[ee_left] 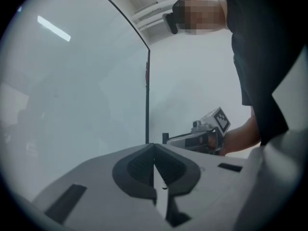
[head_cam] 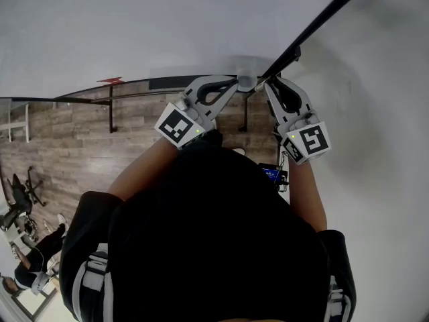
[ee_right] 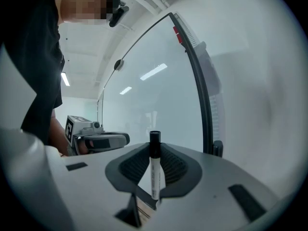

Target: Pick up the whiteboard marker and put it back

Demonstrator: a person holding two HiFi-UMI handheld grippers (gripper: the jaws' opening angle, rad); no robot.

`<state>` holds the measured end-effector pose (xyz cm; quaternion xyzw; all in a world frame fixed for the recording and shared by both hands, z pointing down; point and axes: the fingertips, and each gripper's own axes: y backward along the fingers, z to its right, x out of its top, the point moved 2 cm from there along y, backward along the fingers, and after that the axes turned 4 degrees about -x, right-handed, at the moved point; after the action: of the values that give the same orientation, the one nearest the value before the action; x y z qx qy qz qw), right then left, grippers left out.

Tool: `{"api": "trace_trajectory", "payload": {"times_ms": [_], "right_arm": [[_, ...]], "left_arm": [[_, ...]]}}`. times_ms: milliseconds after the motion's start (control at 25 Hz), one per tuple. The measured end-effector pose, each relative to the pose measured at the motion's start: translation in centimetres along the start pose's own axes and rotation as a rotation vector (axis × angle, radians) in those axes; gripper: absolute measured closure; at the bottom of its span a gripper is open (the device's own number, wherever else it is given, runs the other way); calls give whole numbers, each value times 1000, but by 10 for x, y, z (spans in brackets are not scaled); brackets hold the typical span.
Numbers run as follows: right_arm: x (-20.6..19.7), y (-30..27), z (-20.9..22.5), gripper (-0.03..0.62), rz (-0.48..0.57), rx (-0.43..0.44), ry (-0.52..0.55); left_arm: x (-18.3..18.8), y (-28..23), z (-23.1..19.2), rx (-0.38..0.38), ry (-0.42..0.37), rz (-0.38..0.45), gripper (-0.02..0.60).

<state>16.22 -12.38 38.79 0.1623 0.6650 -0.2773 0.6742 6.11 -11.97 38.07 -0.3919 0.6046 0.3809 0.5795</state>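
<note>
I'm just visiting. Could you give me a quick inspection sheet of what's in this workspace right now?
Surface: whiteboard, pale, no writing visible.
Job's things: whiteboard marker, white body, black cap, standing between the right gripper's jaws.
Clutter: nothing seen.
Grippers: right gripper shut on the marker; left gripper shut, empty.
Cables: nothing seen.
Surroundings: wood floor, office chair.

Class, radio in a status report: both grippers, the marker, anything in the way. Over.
Left gripper shut, empty. Right gripper shut on whiteboard marker, black end pointing out past the jaws. Board close ahead; nothing seen blocking.
</note>
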Motion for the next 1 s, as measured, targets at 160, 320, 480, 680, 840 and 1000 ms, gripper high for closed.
{"api": "trace_trajectory", "payload": {"times_ms": [160, 320, 480, 680, 840, 1000], "right_arm": [[-10, -7, 5, 530, -2, -25, 4], [-13, -16, 8, 530, 14, -47, 20], [-16, -31, 10, 530, 41, -51, 35], [-25, -45, 5, 530, 52, -38, 73], [-45, -54, 7, 530, 28, -38, 97], [-70, -60, 15, 530, -18, -45, 82]], "left_arm": [[-4, 0, -4, 7, 5, 18, 578], [-12, -1, -17, 41, 22, -8, 578], [-23, -3, -31, 56, 31, -20, 578], [-34, -5, -36, 49, 11, -11, 578], [-47, -7, -41, 54, 15, -27, 578], [-60, -9, -45, 57, 25, -53, 578]]}}
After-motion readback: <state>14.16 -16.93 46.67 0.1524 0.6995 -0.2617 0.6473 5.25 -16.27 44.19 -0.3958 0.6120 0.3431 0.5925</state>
